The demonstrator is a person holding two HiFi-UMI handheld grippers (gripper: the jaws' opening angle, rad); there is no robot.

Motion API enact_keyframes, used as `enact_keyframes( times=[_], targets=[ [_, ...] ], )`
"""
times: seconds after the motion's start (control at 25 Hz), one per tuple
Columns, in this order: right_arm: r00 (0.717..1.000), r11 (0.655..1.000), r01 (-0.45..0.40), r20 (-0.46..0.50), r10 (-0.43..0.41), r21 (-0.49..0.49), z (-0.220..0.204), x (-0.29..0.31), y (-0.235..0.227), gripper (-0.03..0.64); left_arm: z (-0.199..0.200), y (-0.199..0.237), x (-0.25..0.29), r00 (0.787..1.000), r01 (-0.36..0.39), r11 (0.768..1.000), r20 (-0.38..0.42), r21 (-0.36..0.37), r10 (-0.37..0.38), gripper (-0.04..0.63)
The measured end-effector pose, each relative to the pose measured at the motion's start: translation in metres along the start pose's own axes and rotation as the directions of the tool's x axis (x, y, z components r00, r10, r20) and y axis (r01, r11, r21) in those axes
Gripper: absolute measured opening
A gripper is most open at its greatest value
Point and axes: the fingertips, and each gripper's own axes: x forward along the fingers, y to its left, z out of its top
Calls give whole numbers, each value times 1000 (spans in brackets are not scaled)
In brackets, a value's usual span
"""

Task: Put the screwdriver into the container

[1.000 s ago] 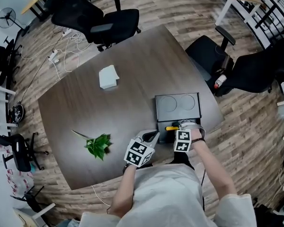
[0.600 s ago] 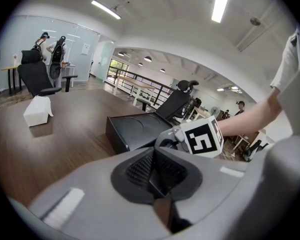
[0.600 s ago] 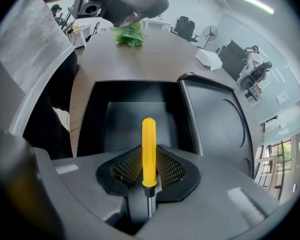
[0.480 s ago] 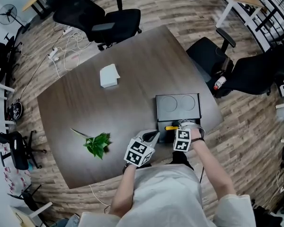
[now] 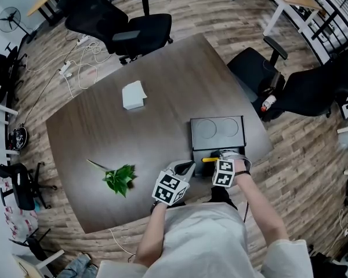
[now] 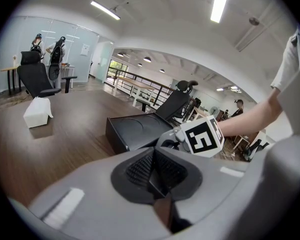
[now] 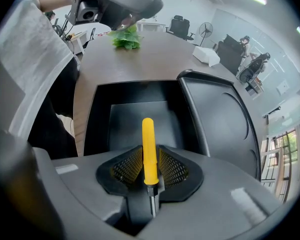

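A yellow-handled screwdriver is clamped between the jaws of my right gripper, handle pointing forward over the black container's open tray. From the head view the screwdriver shows as a short yellow bar at the container's near edge, just left of the right gripper. My left gripper hovers beside the container's near left corner, its jaws pressed together with nothing between them. The container's lid lies opened flat on the far side.
A green leafy sprig lies on the dark table to the left. A white folded cloth sits farther back. Black office chairs stand round the table, one close to the right corner.
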Motion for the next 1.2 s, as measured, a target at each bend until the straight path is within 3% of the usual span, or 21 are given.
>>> enact_keyframes(
  times=[0.68,1.2],
  targets=[
    [999,1000,16,36,-17,24,2,-15,0,80,-3,-11,6,1000,16,1000,-8,18,-15,54],
    [989,986,60,125,-79,155,7,-48,-5,80,0,-16,14,999,34,999,-23,31,-34,54]
  ],
)
